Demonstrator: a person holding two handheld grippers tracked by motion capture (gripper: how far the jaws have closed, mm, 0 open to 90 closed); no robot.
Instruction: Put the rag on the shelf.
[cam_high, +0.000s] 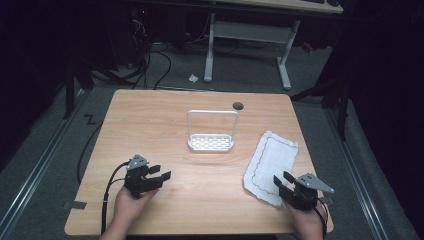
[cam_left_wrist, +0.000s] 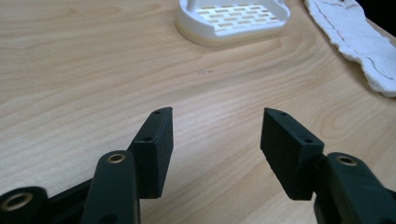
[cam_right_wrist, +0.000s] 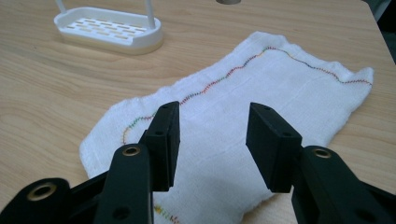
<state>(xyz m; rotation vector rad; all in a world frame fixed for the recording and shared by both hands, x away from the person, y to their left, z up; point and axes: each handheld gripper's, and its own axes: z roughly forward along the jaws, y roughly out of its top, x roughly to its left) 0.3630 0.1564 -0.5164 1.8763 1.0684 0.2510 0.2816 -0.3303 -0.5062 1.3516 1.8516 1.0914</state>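
A white cloth (cam_high: 270, 165) with a coloured stitched border lies flat on the right side of the wooden table (cam_high: 150, 120). My right gripper (cam_high: 283, 179) hovers over the cloth's near end, open, nothing between its jaws; the cloth (cam_right_wrist: 280, 98) spreads out beyond them. A white rack (cam_high: 211, 131) with a slotted base and a tall hoop handle stands at the table's middle. My left gripper (cam_high: 160, 171) is at the near left, open and empty over bare wood, pointing toward the rack (cam_left_wrist: 233, 18) and the cloth (cam_left_wrist: 359, 42).
A small dark round grommet (cam_high: 238, 105) sits near the table's far edge. Beyond the table stand a white desk frame (cam_high: 250, 45) and cables on the floor. Bare wood lies between the two grippers.
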